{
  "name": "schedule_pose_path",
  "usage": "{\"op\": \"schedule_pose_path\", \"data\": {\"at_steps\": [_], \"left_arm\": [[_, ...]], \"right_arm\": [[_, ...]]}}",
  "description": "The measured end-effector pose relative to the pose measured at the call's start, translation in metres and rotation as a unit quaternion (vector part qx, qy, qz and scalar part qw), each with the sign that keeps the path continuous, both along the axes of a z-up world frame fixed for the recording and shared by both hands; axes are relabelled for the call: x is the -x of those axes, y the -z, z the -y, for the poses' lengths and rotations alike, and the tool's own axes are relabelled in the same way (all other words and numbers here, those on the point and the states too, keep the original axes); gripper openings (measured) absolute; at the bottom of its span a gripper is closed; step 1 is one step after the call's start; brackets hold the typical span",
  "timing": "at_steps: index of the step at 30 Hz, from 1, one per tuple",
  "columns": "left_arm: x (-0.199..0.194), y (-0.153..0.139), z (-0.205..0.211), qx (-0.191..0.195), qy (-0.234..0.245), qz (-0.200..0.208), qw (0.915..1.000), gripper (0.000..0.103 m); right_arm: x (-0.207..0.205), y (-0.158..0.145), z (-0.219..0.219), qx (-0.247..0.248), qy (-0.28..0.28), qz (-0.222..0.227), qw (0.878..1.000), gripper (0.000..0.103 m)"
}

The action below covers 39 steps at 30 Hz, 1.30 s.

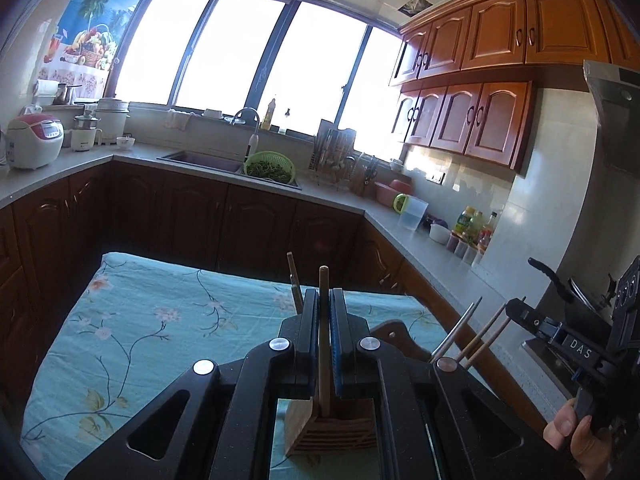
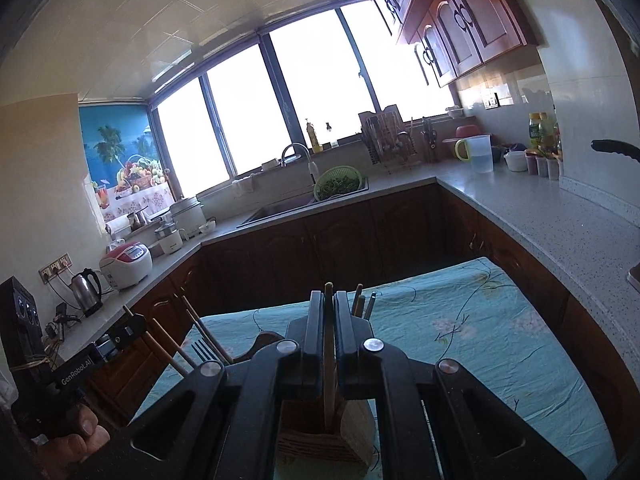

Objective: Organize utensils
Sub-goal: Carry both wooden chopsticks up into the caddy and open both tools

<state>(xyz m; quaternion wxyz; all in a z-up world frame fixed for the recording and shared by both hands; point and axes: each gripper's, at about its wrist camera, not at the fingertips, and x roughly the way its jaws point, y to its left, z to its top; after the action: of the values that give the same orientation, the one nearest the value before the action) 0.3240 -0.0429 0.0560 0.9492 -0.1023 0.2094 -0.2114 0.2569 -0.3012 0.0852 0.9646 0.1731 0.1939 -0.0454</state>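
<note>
Wooden holder sits low centre, under the left gripper clamped on a wooden stick. Right gripper pinches a thin utensil, probably a chopstick. Next: lower straight into the slots, then release. Floral tablecloth beyond.

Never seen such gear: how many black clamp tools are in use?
2, both over the tablecloth: the left gripper shut on the left stick, the right gripper on the right stick.

The wooden holder stands on the table; the sink lies behind it, the dish rack right of the sink.
</note>
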Motion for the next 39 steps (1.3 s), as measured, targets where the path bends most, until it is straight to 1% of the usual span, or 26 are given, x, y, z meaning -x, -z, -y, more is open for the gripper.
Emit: {"op": "schedule_pose_path", "data": {"at_steps": [2, 4, 6, 9, 11, 15, 18, 23, 25, 27, 28, 29, 30, 31, 32, 35, 36, 37, 39], "left_arm": [[-0.005, 0.007, 0.006, -0.003, 0.003, -0.007, 1.0, 0.004], [-0.008, 0.005, 0.009, -0.009, 0.001, 0.001, 1.0, 0.004], [-0.013, 0.002, 0.008, -0.008, 0.003, -0.002, 1.0, 0.004], [-0.017, 0.001, 0.003, -0.006, 0.004, -0.007, 0.9999, 0.005], [-0.013, -0.001, -0.006, -0.008, 0.004, -0.006, 0.9999, 0.005], [-0.016, -0.004, -0.005, -0.011, 0.002, -0.005, 0.9999, 0.005], [-0.01, 0.002, -0.016, -0.012, 0.003, -0.004, 0.9999, 0.005], [-0.006, 0.005, -0.016, -0.019, 0.007, -0.008, 0.9998, 0.005], [-0.005, 0.005, -0.016, -0.019, 0.005, -0.011, 0.9998, 0.005], [-0.004, 0.006, -0.017, -0.015, 0.007, -0.016, 0.9997, 0.005], [-0.004, 0.006, -0.017, -0.013, 0.006, -0.018, 0.9997, 0.008], [-0.003, 0.006, -0.018, -0.011, 0.006, -0.019, 0.9997, 0.01], [-0.001, 0.005, -0.019, -0.011, 0.004, -0.019, 0.9997, 0.018], [0.002, 0.004, -0.019, -0.01, 0.001, -0.017, 0.9998, 0.023], [0.004, 0.004, -0.02, -0.01, -0.002, -0.016, 0.9998, 0.025], [0.01, 0.003, -0.023, -0.007, -0.003, -0.018, 0.9998, 0.028], [0.013, 0.004, -0.024, -0.007, -0.005, -0.018, 0.9998, 0.032], [0.015, 0.004, -0.025, -0.006, -0.006, -0.019, 0.9998, 0.036], [0.019, 0.006, -0.027, -0.007, -0.009, -0.02, 0.9997, 0.042]], "right_arm": [[-0.001, 0.006, 0.002, -0.005, -0.001, -0.009, 1.0, 0.005], [-0.004, 0.012, 0.004, -0.009, -0.002, -0.022, 1.0, 0.005], [-0.003, 0.015, 0.006, -0.011, 0.001, -0.022, 1.0, 0.005], [-0.004, 0.015, 0.007, -0.014, 0.0, -0.023, 1.0, 0.005], [-0.005, 0.014, 0.007, -0.013, 0.0, -0.023, 1.0, 0.005], [-0.005, 0.013, 0.007, -0.015, -0.001, -0.025, 1.0, 0.005], [-0.005, 0.013, 0.008, -0.016, -0.001, -0.026, 1.0, 0.005], [-0.006, 0.012, 0.005, -0.013, -0.001, -0.03, 0.999, 0.005], [-0.006, 0.013, 0.004, -0.014, -0.003, -0.032, 0.999, 0.01], [-0.005, 0.013, 0.003, -0.016, -0.004, -0.031, 0.999, 0.01], [-0.004, 0.013, 0.003, -0.017, -0.004, -0.032, 0.999, 0.012], [-0.002, 0.013, 0.004, -0.02, -0.004, -0.032, 0.999, 0.017], [0.0, 0.012, 0.004, -0.023, -0.004, -0.03, 0.999, 0.025], [0.002, 0.011, 0.005, -0.025, -0.004, -0.026, 0.999, 0.029], [0.005, 0.01, 0.004, -0.024, -0.003, -0.023, 0.999, 0.034], [0.012, 0.006, 0.003, -0.023, -0.001, -0.018, 1.0, 0.038], [0.014, 0.006, 0.002, -0.025, -0.002, -0.015, 1.0, 0.044], [0.016, 0.005, 0.001, -0.024, -0.001, -0.013, 1.0, 0.047], [0.021, 0.005, 0.001, -0.023, 0.002, -0.008, 1.0, 0.058]]}}
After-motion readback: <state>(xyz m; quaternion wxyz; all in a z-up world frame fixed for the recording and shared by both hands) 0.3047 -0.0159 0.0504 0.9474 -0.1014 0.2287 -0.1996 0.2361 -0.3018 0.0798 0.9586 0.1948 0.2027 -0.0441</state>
